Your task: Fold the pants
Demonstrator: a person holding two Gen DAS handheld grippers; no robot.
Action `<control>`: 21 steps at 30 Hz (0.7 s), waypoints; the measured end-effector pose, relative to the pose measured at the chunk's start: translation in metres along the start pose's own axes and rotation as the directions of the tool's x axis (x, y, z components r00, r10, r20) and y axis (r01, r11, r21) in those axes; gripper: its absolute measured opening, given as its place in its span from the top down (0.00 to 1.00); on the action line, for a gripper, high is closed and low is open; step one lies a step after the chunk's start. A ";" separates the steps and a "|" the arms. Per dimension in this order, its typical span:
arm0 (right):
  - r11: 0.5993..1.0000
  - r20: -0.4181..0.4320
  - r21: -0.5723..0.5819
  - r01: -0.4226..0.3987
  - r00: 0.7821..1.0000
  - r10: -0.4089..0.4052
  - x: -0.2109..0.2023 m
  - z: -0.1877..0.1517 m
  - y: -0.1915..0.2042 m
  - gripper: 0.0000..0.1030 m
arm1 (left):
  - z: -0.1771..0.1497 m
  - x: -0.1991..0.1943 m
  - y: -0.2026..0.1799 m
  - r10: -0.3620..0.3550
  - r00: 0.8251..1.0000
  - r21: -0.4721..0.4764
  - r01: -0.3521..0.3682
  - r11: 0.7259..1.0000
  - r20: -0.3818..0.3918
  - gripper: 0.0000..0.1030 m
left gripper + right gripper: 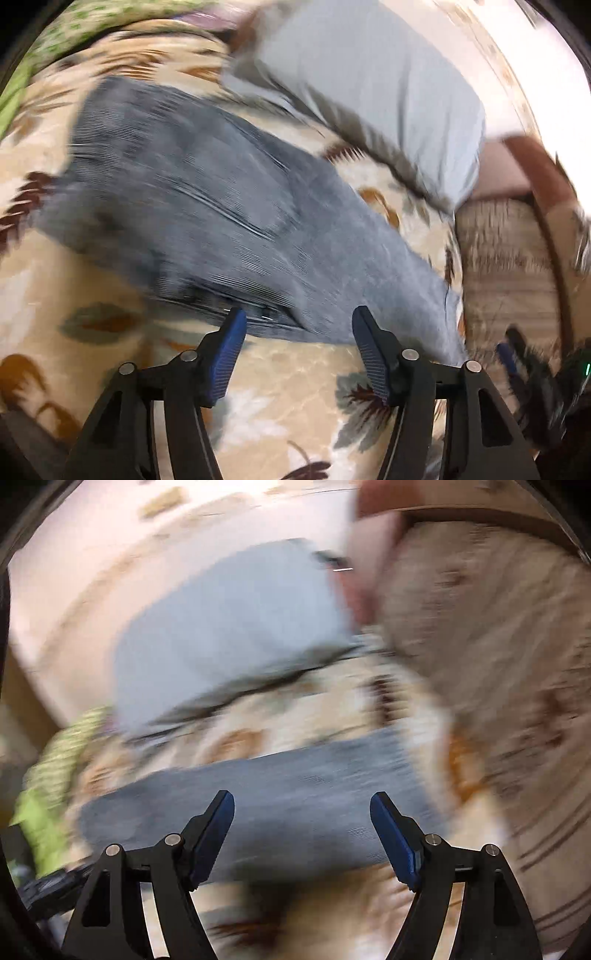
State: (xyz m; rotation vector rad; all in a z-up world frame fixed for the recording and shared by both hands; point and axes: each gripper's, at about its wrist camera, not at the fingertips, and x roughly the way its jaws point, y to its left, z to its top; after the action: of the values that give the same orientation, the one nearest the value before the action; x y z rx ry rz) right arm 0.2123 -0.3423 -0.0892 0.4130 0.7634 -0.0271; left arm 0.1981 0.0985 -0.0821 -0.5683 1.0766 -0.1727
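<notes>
Grey-blue pants (229,221) lie spread on a cream blanket with a leaf pattern (92,288). My left gripper (297,321) is open and empty, its blue pads just above the near edge of the pants. In the right wrist view the pants (280,786) show as a blurred grey band across the middle. My right gripper (303,805) is open and empty, hovering over that band. The right gripper also shows blurred at the lower right of the left wrist view (517,354). Both views are motion-blurred.
A light blue-grey pillow (373,96) lies beyond the pants; it also shows in the right wrist view (229,627). A green patterned cloth (22,74) is at the far left. Brown wood-look floor (506,266) lies past the bed's right edge.
</notes>
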 end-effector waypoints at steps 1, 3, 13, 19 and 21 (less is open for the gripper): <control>0.997 -0.025 -0.036 -0.065 0.998 0.064 0.002 -0.006 0.021 0.24 | 0.005 -0.011 0.013 0.020 1.000 -0.035 -0.019 0.999 0.020 0.36; 0.979 -0.093 -0.121 -0.167 0.983 0.156 0.013 -0.020 0.063 0.24 | 0.018 -0.025 0.041 0.054 0.998 -0.116 -0.049 0.992 0.043 0.36; 0.821 -0.371 -0.400 -0.407 0.891 0.261 0.100 -0.089 0.238 0.26 | 0.071 -0.021 0.133 -0.057 0.996 -0.323 0.075 0.943 0.063 0.36; 0.744 -0.429 -0.537 -0.397 0.888 0.164 0.145 -0.126 0.291 0.28 | 0.067 -0.016 0.156 -0.132 0.989 -0.383 0.148 0.912 0.069 0.37; 0.727 -0.437 -0.571 -0.383 0.891 0.126 0.158 -0.133 0.302 0.33 | 0.069 -0.018 0.156 -0.125 0.989 -0.379 0.147 0.914 0.080 0.37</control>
State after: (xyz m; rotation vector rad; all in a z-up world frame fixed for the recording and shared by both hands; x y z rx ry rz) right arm 0.2907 0.0045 -0.1754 -0.1577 1.0261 0.5924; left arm 0.2280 0.2618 -0.1244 -0.9987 1.0233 -0.0655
